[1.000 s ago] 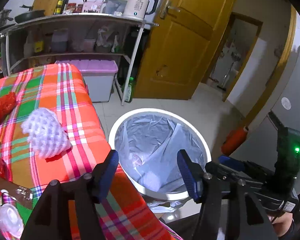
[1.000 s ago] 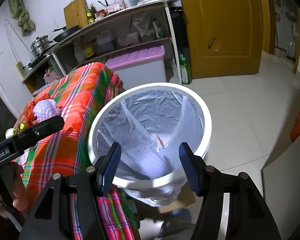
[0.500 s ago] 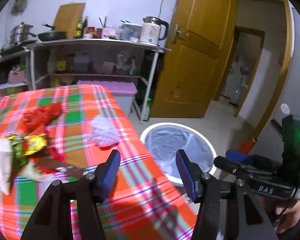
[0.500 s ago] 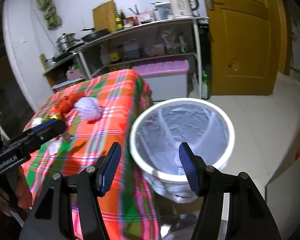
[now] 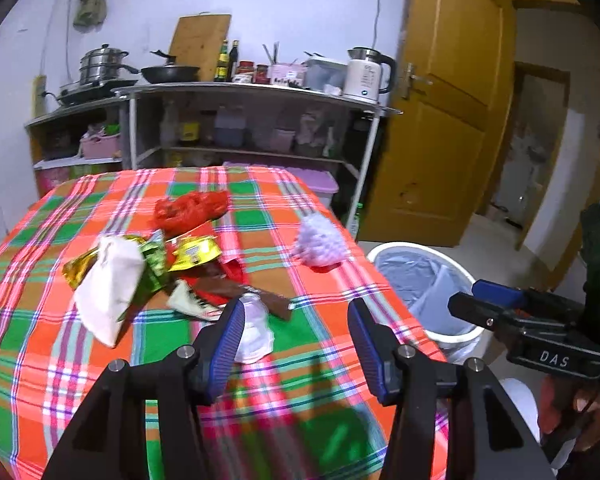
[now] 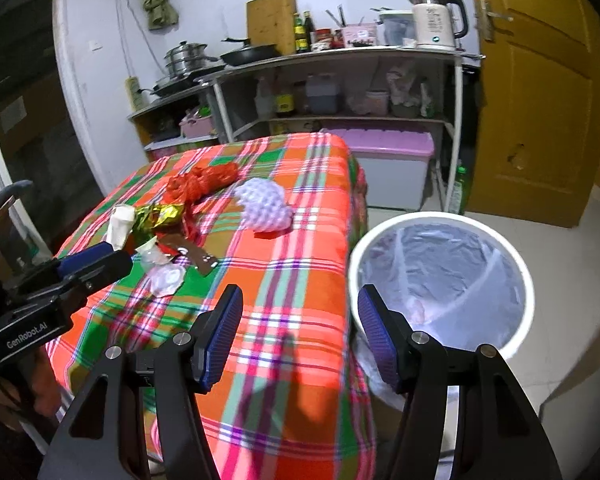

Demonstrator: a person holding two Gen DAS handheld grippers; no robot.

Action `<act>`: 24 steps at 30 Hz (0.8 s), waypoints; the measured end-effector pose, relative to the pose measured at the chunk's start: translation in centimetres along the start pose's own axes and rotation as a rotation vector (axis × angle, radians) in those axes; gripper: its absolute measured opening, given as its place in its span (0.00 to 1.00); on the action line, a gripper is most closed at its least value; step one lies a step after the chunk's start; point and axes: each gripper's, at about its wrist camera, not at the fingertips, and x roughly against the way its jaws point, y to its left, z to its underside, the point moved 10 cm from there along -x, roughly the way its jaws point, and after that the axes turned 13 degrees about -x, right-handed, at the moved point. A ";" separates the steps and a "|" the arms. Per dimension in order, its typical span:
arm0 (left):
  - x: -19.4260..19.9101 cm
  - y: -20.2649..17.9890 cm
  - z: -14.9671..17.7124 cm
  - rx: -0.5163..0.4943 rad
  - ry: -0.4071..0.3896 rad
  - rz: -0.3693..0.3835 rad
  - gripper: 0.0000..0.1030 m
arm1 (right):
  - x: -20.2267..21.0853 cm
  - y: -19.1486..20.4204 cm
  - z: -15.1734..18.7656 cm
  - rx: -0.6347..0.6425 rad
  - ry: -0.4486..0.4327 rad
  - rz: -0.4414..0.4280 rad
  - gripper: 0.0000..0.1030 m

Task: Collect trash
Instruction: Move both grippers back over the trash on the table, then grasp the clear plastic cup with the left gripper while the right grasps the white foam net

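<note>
Left gripper [image 5: 296, 338]: jaws wide but just closing slightly, nothing held.
Right gripper [image 6: 300, 334]: jaws wide, empty.
Trash: crumpled wrappers [image 5: 140, 268] lay on plaid tablecloth [image 5: 312, 320].
White plastic-lined bin [image 6: 444, 280]: stood beside table.

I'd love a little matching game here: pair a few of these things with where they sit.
Things:
1. white foam fruit net
2. trash bin
3. electric kettle
4. red mesh bag

Places:
A. top of the metal shelf
B. on the floor beside the table
C. near the table edge closest to the bin
D. farther back on the checked cloth, behind the wrappers

Pairs: 1-C, 2-B, 3-A, 4-D
</note>
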 end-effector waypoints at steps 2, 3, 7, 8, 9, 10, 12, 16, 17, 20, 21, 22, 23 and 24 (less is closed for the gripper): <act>-0.3 0.8 0.6 0.008 0.015 -0.011 0.52 | -0.6 0.5 0.0 0.008 0.008 -0.020 0.59; -0.6 1.2 1.0 0.014 0.025 -0.016 0.52 | -1.0 0.7 0.0 0.015 0.013 -0.028 0.59; -2.1 2.2 2.3 0.049 0.072 -0.021 0.52 | -2.1 1.3 -0.1 0.020 0.030 -0.046 0.59; -2.5 2.2 2.4 0.053 0.078 -0.021 0.52 | -2.5 1.3 -0.2 0.019 0.035 -0.048 0.59; -3.0 2.3 2.5 0.055 0.084 -0.025 0.52 | -2.8 1.4 -0.3 0.018 0.035 -0.047 0.59; -3.4 2.4 2.6 0.057 0.093 -0.029 0.52 | -2.9 1.3 -0.4 0.018 0.037 -0.046 0.59; -4.3 2.6 2.9 0.063 0.106 -0.025 0.52 | -3.5 1.3 -0.6 0.018 0.048 -0.043 0.59; -5.9 2.8 3.1 0.070 0.135 -0.024 0.42 | -4.6 1.5 -1.1 0.030 0.063 -0.033 0.59; -6.1 2.7 3.1 0.064 0.143 -0.022 0.33 | -4.8 1.6 -1.1 0.034 0.065 -0.032 0.59; -6.5 2.5 3.1 0.042 0.155 -0.028 0.32 | -5.7 1.9 -1.4 0.047 0.076 -0.029 0.59; -6.5 2.4 3.0 0.037 0.152 -0.025 0.32 | -6.0 2.1 -1.6 0.053 0.080 -0.029 0.59; -6.5 2.3 3.0 0.034 0.150 -0.018 0.32 | -6.3 2.2 -1.7 0.057 0.081 -0.029 0.59; -6.5 2.2 3.0 0.035 0.150 -0.014 0.32 | -6.6 2.4 -1.9 0.064 0.084 -0.028 0.59; -6.5 2.3 3.0 0.036 0.149 -0.011 0.31 | -7.0 2.7 -2.0 0.068 0.087 -0.028 0.59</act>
